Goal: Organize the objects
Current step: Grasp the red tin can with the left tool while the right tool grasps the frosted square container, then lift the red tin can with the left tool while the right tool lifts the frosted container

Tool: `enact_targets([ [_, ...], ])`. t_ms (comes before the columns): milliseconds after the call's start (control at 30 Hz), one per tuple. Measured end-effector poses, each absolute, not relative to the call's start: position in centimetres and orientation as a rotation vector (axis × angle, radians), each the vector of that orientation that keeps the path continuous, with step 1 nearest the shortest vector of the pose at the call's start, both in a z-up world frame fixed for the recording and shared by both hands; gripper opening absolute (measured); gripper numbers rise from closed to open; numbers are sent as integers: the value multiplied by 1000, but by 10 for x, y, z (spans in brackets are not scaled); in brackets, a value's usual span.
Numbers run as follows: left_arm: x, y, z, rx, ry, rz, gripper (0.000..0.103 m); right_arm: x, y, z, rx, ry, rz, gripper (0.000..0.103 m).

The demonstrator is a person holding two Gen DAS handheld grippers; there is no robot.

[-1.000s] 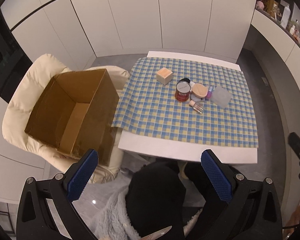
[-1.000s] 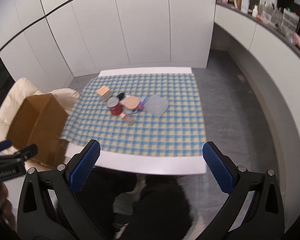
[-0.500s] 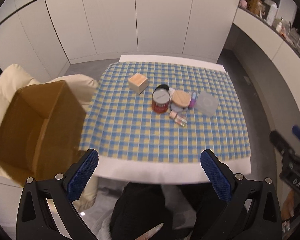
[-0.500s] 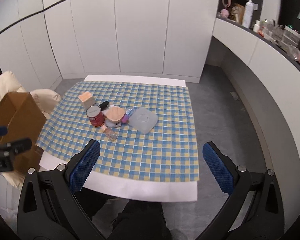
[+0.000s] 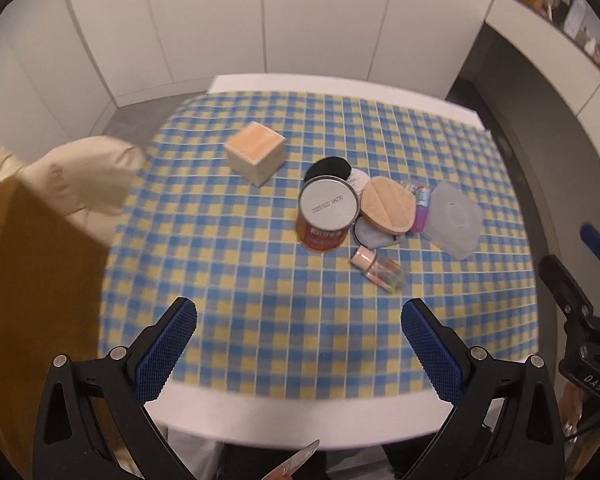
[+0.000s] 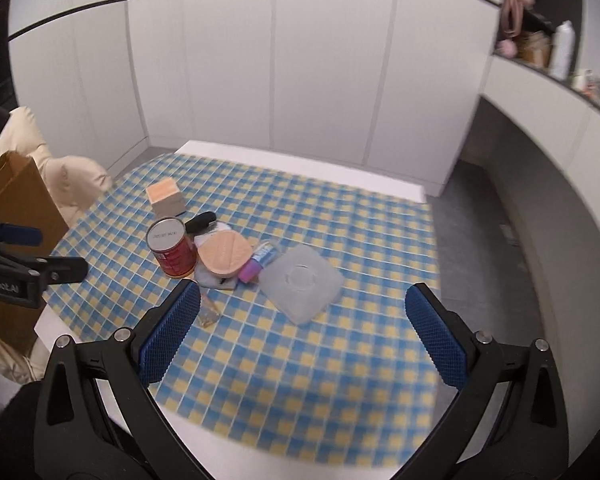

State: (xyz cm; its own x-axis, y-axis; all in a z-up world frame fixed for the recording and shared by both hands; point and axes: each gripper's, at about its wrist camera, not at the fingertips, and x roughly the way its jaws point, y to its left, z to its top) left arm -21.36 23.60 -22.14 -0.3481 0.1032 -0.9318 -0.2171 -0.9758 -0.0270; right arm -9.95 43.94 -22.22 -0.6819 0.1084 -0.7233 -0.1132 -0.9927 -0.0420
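Lying beyond both grippers' wide-apart jaws, red can (image 5: 327, 213) stands upright.

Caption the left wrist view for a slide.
Open left gripper above a checked cloth, facing a can, wooden block and small clutter.

White cabinet doors (image 6: 320, 60) fill the back wall. Grey floor (image 6: 492, 216) runs along the right, under a curved white counter (image 6: 540, 92). On that counter's shelf stands a white bottle (image 6: 562, 50), with pink items (image 6: 512, 12) beside it. At left, a cream padded chair (image 5: 80, 180) sits beside the table.
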Motion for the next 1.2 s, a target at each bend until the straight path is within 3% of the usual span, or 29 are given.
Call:
enact_targets([
  [167, -250, 246, -266, -1736, 170, 2373, 102, -139, 450, -264, -1301, 10, 2867, 103],
  [300, -271, 243, -287, -1752, 103, 2363, 102, -161, 452, -293, -1357, -159, 2884, 103],
  [633, -300, 257, -323, -1771, 158, 2342, 99, -197, 463, -359, -1629, -480, 2833, 103],
  [700, -305, 258, -329, -1764, 155, 2345, 98, -202, 467, -359, -1649, -419, 2863, 102],
  [800, -312, 260, -338, -1756, 125, 2324, 86, -209, 470, -363, -1701, -287, 2867, 94],
  [900, -312, 261, -340, -1678, 100, 2345, 72, -207, 468, -362, -1693, -243, 2840, 92],
  [933, -310, 263, -340, -1646, 100, 2350, 61, -206, 467, -362, -1687, -223, 2828, 91],
  [1200, -306, 273, -338, -1618, 69, 2394, 54, -187, 465, -350, -1622, 176, 2734, 87],
])
